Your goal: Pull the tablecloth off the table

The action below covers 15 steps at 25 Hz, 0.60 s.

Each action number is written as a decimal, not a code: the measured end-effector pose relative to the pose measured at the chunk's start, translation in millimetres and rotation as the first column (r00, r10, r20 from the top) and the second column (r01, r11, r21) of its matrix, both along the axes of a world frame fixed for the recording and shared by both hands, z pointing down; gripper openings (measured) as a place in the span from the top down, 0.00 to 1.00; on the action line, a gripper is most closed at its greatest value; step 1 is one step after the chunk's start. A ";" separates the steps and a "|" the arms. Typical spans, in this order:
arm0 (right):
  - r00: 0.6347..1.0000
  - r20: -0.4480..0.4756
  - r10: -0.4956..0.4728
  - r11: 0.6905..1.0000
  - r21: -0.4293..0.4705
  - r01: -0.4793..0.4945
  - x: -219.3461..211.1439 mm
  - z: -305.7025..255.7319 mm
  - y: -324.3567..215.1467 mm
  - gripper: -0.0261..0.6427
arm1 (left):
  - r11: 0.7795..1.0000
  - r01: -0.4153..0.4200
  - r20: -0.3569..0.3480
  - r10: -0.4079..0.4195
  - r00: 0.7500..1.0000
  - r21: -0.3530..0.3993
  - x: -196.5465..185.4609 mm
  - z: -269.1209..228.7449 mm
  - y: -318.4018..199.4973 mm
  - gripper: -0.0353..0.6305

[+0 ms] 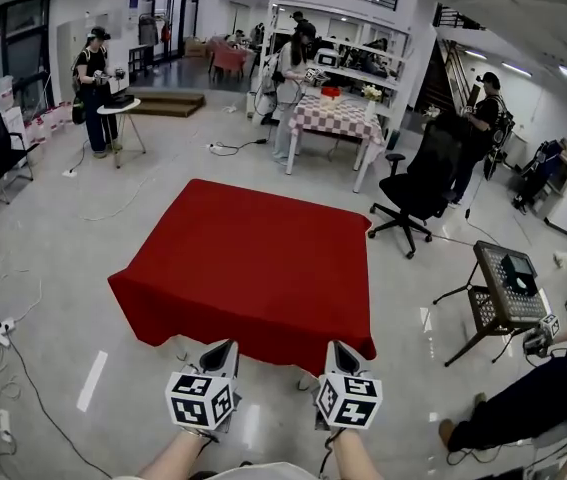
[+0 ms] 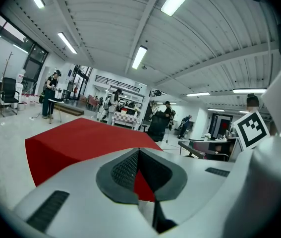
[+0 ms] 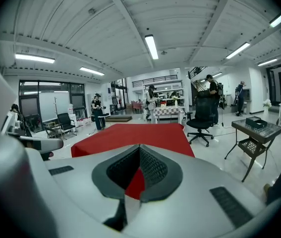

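A red tablecloth (image 1: 253, 258) covers a square table in the middle of the floor, its near hem hanging toward me. My left gripper (image 1: 225, 346) and right gripper (image 1: 338, 346) meet that hem side by side, each with a marker cube behind it. In the left gripper view the jaws (image 2: 139, 150) are closed, with red cloth (image 2: 142, 180) showing between the pads and the tablecloth (image 2: 81, 133) stretching ahead. The right gripper (image 3: 139, 147) looks the same, with red cloth (image 3: 135, 182) between its pads and the tablecloth (image 3: 135, 135) beyond. The table itself is hidden.
A black office chair (image 1: 418, 183) stands right of the far corner. A small stand with a mesh tray (image 1: 503, 288) and a person's leg (image 1: 523, 398) are at the right. Cables and a power strip (image 1: 3, 333) lie at the left. A checkered table (image 1: 338, 113) and people stand farther back.
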State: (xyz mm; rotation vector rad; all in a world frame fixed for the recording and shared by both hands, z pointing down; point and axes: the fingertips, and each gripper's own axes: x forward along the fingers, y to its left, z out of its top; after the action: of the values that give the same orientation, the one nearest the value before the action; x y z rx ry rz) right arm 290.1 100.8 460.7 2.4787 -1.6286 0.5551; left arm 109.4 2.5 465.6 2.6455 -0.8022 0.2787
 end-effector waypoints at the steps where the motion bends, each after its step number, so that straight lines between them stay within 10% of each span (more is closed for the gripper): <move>1: 1.000 0.006 0.002 1.000 0.003 -0.002 2.2 1.4 -0.9 0.92 | 1.000 0.002 0.007 -0.002 1.000 0.000 0.2 1.2 -0.8 0.92; 15: 0.992 0.125 0.033 0.999 -0.029 -0.030 11.1 41.9 12.2 0.92 | 0.999 0.029 0.088 -0.025 0.996 -0.040 -10.9 22.4 -4.3 0.92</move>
State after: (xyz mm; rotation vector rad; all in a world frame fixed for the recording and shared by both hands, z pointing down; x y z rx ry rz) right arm 301.2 112.9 502.5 2.5002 -1.6158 0.7466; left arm 98.5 -1.9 488.0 2.5970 -0.8497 0.4023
